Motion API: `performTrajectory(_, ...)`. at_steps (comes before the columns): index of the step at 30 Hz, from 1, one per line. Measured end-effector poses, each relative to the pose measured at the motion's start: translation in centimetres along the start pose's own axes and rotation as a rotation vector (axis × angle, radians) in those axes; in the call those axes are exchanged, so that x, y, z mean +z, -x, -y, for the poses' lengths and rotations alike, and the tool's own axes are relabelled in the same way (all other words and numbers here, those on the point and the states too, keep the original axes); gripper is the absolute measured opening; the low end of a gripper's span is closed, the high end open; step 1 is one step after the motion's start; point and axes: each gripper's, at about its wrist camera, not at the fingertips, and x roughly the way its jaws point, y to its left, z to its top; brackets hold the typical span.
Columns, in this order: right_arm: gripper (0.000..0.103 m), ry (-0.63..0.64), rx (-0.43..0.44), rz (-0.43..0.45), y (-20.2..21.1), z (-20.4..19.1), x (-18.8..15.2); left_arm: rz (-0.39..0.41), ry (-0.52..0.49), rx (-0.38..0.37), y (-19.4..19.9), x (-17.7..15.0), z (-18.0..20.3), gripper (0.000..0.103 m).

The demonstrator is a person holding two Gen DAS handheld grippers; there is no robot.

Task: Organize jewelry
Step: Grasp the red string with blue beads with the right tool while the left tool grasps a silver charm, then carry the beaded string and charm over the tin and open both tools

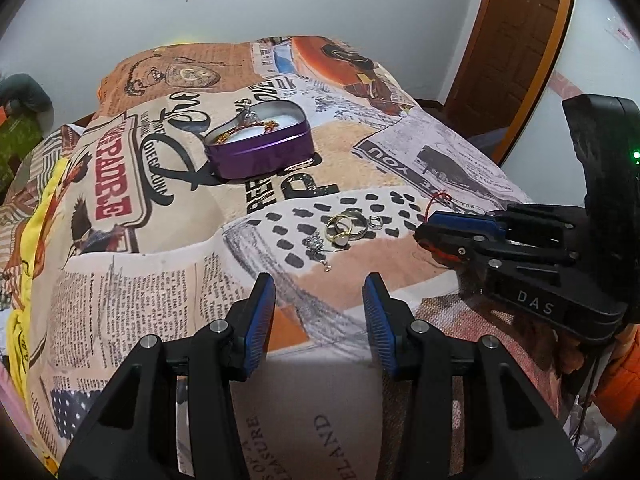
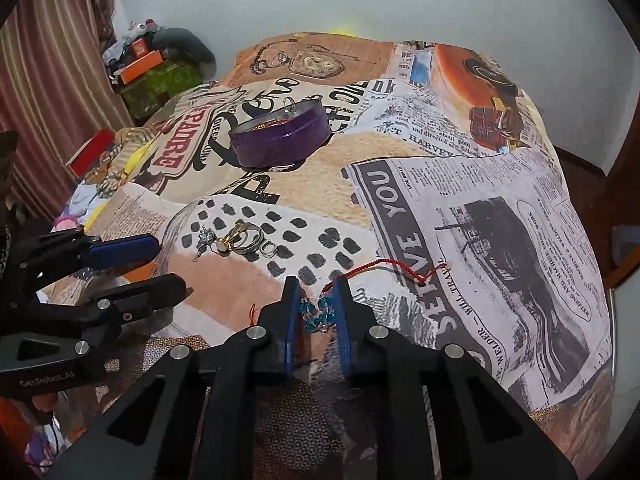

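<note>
on the newspaper-print bedspread (image 2: pixel 460 184), the right gripper (image 2: pixel 316 304) sits low at about six o'clock in its own view, its blue pads on either side of a bracelet of blue beads (image 2: pixel 318 312) on a red cord (image 2: pixel 392 266) that trails off toward two o'clock. the fingers look narrowed around the beads, but i cannot tell whether they are truly pinching yet or only bracketing them. the left gripper (image 1: pixel 320 300) hovers with its fingers spread wide and nothing between them, aimed at a little heap of rings (image 1: pixel 346 226) lying just ahead at twelve o'clock, with a small silver earring (image 1: pixel 318 248) touching the heap's left edge. farther back, toward eleven o'clock in the left view, the purple heart-shaped tin (image 1: pixel 262 146) stands open, already holding a gold chain and some silver pieces on its white lining. the step in hand seems to be picking up the beaded bracelet; next, i'd judge, it calls for a firm close on the beads, a lift that clears the dangling cord, and a carry to the tin well apart from here.
</note>
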Motion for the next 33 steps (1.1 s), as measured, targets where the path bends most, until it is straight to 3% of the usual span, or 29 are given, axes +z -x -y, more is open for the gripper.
performTrajectory(4, 0.012, -0.012, 0.003, 0.014, 0.4, 0.3, 0.1, 0.006, 0.001, 0.002, -0.3, 0.4, -0.1, 0.045)
performTrajectory(11, 0.012, -0.019, 0.010, 0.061, 1.5, 0.5, 1.0, 0.007, 0.013, -0.004, -1.1, 1.6, -0.4, 0.021)
performTrajectory(19, 0.012, -0.020, 0.017, 0.075, 1.7, 0.7, 1.4, 0.004, 0.037, -0.010, -2.1, 2.1, -0.7, 0.009)
performTrajectory(33, 0.012, -0.020, 0.002, 0.127, 3.5, 0.6, 3.0, 0.092, 0.030, 0.021, 1.3, 3.0, -1.0, 0.008)
